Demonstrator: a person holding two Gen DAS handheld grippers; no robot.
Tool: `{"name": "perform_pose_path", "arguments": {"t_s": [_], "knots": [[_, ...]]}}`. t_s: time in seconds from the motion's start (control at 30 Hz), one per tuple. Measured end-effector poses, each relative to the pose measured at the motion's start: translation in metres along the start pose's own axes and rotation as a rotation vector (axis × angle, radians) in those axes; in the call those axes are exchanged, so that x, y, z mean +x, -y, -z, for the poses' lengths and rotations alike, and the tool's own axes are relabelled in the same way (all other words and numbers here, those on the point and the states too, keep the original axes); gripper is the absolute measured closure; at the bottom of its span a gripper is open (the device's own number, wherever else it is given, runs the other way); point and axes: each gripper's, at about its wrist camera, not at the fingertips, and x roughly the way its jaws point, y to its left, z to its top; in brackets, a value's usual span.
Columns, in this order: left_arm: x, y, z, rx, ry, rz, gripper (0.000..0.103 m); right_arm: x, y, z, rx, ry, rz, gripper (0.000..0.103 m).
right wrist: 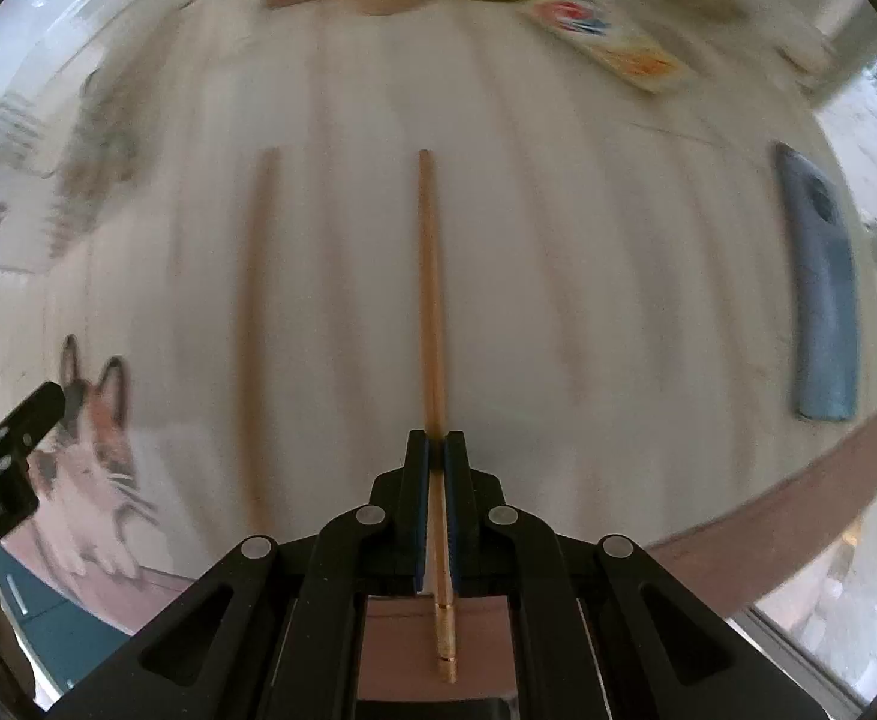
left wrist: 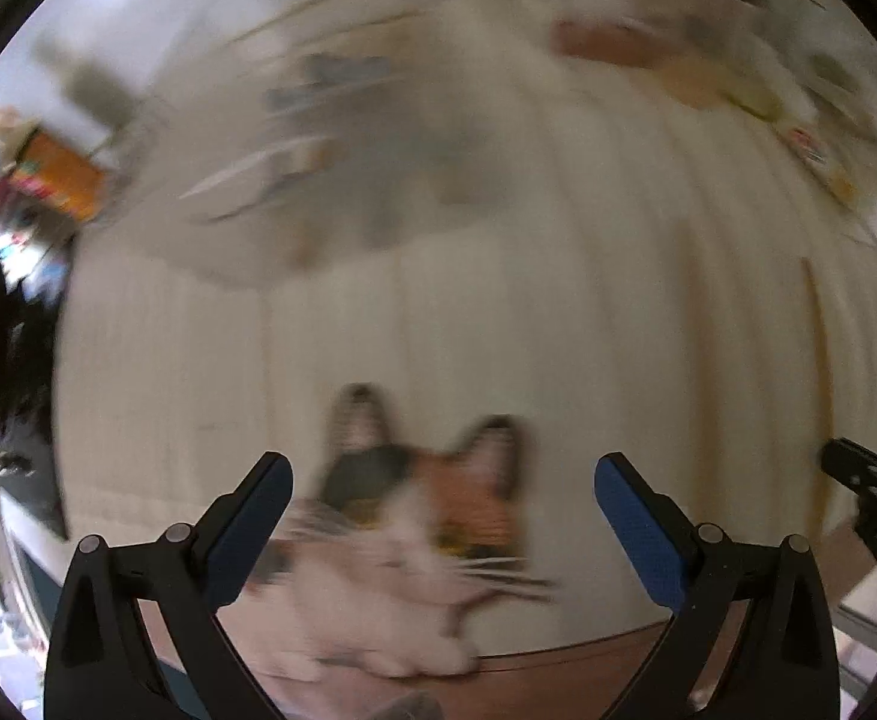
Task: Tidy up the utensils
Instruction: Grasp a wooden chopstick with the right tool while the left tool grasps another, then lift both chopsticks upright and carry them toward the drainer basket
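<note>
My right gripper (right wrist: 437, 450) is shut on a wooden chopstick (right wrist: 429, 276) that points straight ahead above the pale striped table mat (right wrist: 618, 240). A second chopstick (right wrist: 254, 324) lies on the mat to its left, blurred. My left gripper (left wrist: 441, 480) is open and empty above the mat's near edge, over a printed cat face (left wrist: 438, 510). Its tip shows at the left of the right wrist view (right wrist: 36, 408). A blurred tray with utensils (left wrist: 318, 180) sits at the far left of the left wrist view.
A blue-grey phone (right wrist: 822, 288) lies at the mat's right side. Blurred boxes and cards (right wrist: 606, 42) lie along the far edge. The brown table edge (right wrist: 798, 510) runs at the near right. The right gripper's tip (left wrist: 870, 480) shows at the right of the left wrist view.
</note>
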Motion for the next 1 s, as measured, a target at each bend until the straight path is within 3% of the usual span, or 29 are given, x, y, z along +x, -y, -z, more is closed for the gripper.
{"name": "perform_pose_path", "arguments": {"t_s": [0.23,0.33,0.4,0.53,0.67,0.8,1.0], "knots": [[0.011,0.067,-0.01,0.106,-0.06,0.107,0.005,0.014,0.049,0.019,0.121,0.004,0.008,0.098],[0.015,0.082,-0.011,0.136,-0.071,0.117,0.019,0.02,0.062,0.029,0.146,0.01,-0.01,0.098],[0.018,0.087,-0.01,0.145,-0.072,0.11,0.035,0.026,0.066,0.035,0.163,0.006,-0.022,0.097],[0.021,0.088,-0.01,0.133,-0.074,0.148,0.055,0.036,0.071,0.049,0.176,0.015,-0.029,0.097],[0.019,0.08,-0.009,0.131,-0.074,0.175,0.096,0.035,0.067,0.055,0.162,0.015,-0.011,0.096],[0.022,0.06,-0.005,0.105,-0.081,0.163,0.098,0.04,0.047,0.046,0.124,0.018,-0.009,0.096],[0.028,-0.007,0.014,-0.008,-0.109,0.114,0.098,0.05,-0.001,0.053,0.03,-0.001,-0.061,0.096]]}}
